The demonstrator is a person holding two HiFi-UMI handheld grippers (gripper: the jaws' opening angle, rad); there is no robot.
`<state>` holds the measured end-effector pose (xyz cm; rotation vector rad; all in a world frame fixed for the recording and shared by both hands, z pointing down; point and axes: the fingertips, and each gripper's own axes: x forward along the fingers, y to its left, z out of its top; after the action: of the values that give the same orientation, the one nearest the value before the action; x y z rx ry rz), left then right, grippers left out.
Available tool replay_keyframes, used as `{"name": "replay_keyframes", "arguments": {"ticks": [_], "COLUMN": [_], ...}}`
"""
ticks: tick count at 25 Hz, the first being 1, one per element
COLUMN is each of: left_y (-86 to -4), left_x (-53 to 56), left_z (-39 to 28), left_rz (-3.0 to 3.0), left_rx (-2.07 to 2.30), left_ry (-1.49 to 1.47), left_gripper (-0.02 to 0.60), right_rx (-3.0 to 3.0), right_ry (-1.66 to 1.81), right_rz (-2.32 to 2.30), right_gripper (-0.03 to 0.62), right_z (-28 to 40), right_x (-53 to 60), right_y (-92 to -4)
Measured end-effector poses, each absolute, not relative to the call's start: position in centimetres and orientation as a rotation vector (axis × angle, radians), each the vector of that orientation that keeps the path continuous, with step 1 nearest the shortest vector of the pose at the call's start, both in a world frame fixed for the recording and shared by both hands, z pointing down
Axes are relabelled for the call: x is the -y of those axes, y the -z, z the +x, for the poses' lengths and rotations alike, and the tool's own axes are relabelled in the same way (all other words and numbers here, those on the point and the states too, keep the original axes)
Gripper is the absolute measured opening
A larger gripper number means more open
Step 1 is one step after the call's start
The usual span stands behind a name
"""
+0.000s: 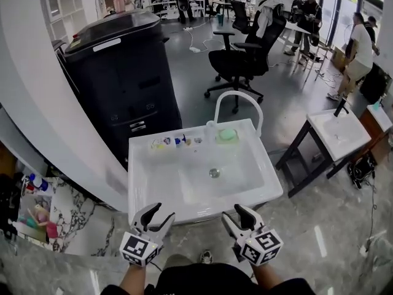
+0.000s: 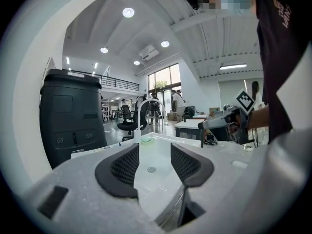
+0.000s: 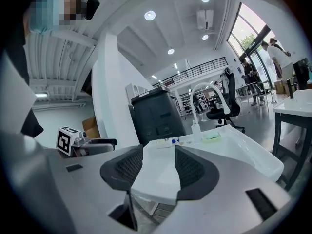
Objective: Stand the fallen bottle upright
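Trouble starts with the sink (image 1: 138, 183): its deep bowl lies straight ahead of both jaws, with the tap (image 1: 238, 96) arching over the far ledge. Left gripper (image 1: 161, 214) and right gripper (image 1: 233, 214) each hold their jaws well apart, gripping nothing. Far ahead of the left jaws, on that ledge, lies what looks like the fallen bottle (image 1: 166, 143). A glancing touch could roll it into the bowl or scatter the small bits (image 1: 187, 141) crowded just beside it.

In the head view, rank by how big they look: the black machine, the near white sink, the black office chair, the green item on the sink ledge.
1. black machine and white sink: about alike, and the sink is nearer, so unranked.
2. office chair, farther off.
3. green item, smallest.
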<state>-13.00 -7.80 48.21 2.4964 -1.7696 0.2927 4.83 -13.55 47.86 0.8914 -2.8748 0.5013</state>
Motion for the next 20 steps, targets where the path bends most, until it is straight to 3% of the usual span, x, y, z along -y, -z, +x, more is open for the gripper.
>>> {"name": "replay_keyframes", "arguments": {"ticks": [20], "left_y": [-46.1], "left_x": [22.7], "left_z": [-20.2], "left_rz": [2.692], "left_rx": [1.492], "left_ry": [-1.076], "left_gripper": [0.198], "right_rx": [2.802], "right_ry": [-0.627], "right_rz": [1.106], "right_gripper": [0.192], "right_z": [4.4], "right_x": [18.8], "right_y": [-49.4]}}
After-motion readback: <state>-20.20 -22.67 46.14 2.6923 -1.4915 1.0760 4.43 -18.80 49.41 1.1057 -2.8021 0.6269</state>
